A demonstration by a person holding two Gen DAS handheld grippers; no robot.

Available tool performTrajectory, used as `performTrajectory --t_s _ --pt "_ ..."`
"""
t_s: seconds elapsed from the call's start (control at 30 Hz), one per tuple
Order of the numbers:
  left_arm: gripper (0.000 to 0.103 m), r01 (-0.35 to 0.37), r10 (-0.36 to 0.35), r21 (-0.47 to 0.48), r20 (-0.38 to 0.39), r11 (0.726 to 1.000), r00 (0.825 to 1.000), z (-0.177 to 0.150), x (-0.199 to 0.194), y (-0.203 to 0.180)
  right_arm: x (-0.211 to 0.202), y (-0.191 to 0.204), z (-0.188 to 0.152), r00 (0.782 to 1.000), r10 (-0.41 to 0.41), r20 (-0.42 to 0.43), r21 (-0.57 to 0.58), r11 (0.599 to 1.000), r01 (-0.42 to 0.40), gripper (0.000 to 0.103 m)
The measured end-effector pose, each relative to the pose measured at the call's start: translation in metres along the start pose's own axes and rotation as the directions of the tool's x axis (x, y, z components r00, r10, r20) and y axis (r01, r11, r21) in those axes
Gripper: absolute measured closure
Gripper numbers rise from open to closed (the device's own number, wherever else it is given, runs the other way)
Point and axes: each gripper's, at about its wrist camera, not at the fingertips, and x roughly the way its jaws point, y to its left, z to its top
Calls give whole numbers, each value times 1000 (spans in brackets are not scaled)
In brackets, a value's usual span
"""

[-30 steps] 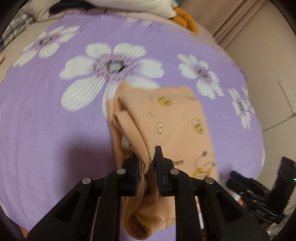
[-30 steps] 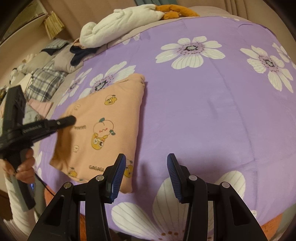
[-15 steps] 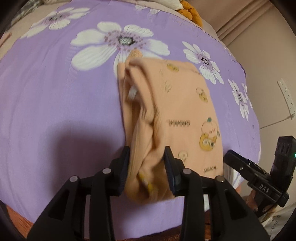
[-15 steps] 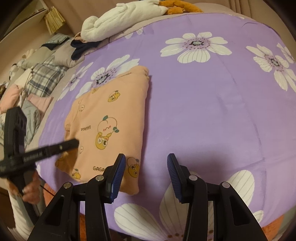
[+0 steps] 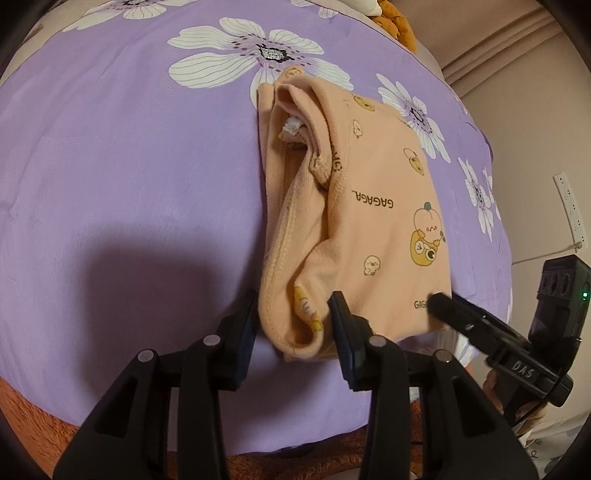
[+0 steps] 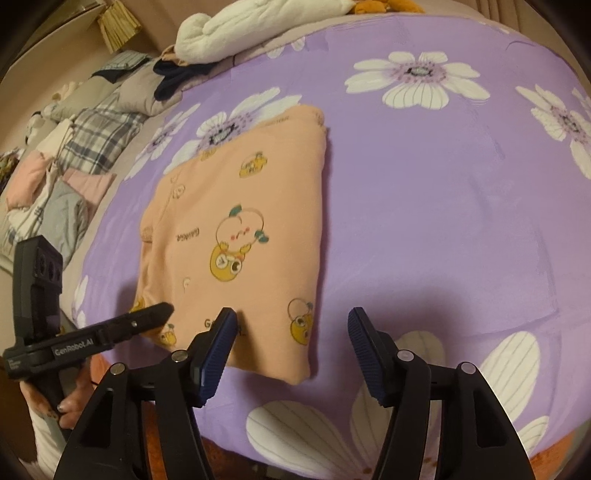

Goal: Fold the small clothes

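Observation:
A folded peach garment (image 5: 369, 206) with cartoon prints lies flat on the purple flowered sheet (image 5: 129, 166). My left gripper (image 5: 293, 326) straddles its near left end; the fingers stand apart and the fabric between them looks loose, not pinched. In the right wrist view the same garment (image 6: 236, 221) shows its smooth top. My right gripper (image 6: 291, 332) hovers over the near right corner with its jaws opening, and no pad presses on the cloth. Each gripper shows in the other's view: the right gripper (image 5: 441, 304) and the left gripper (image 6: 159, 312), both at the near edge.
A heap of other clothes (image 6: 74, 155) lies at the left of the bed. A white plush (image 6: 258, 26) and an orange toy (image 5: 395, 22) sit at the far end. An orange-brown blanket (image 5: 33, 417) runs along the bed's near edge. A power strip (image 5: 569, 206) hangs on the wall.
My left gripper let go of the raised fold, its jaws spread, and the garment settled flat. The right jaws widened and came nearer the garment's near corner.

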Motion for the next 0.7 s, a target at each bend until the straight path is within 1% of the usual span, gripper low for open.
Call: performTrajectory --t_s 0.1,0.23,0.27,0.3,0.33,0.37,0.4,0.47,0.5,0.63,0.7 --pt "63 -9 9 15 3 1000 1000 -2 0 -2 7 1 -2 1000 11 -22 -4 1000 -11 41" --pt "66 4 -4 -1 1 1000 1000 -1 1 0 8 3 -4 1000 16 -11 -18 1000 -16 41" --pt "66 10 -10 -8 0 1000 1000 -1 1 1 9 3 -4 1000 23 -8 -19 1000 -23 43" --pt "71 21 -21 -12 -4 1000 1000 -2 1 1 10 3 -4 999 40 -11 -23 999 -41 54" --pt "76 38 -38 -19 -10 999 999 -2 2 1 12 3 -4 998 58 -19 -20 998 -58 61" --pt "77 59 -60 -33 -23 998 998 -3 3 1 14 3 -4 997 68 -24 -14 998 -68 74" --pt "79 73 -75 -50 -31 996 997 -4 3 2 13 3 -4 998 67 -20 -12 998 -68 82" --pt "79 71 -72 -52 -23 996 997 -5 1 0 7 5 -3 997 76 -7 -18 997 -76 88" --pt "79 72 -73 -49 -22 996 997 -6 0 -2 2 6 -2 996 84 3 -20 996 -84 89" --pt "79 78 -79 -28 -33 997 996 -10 -4 -12 -21 7 0 992 112 54 -31 993 -111 91" --pt "79 90 -91 -18 -45 996 995 -12 -5 -17 -25 7 0 992 113 59 -36 993 -111 92"
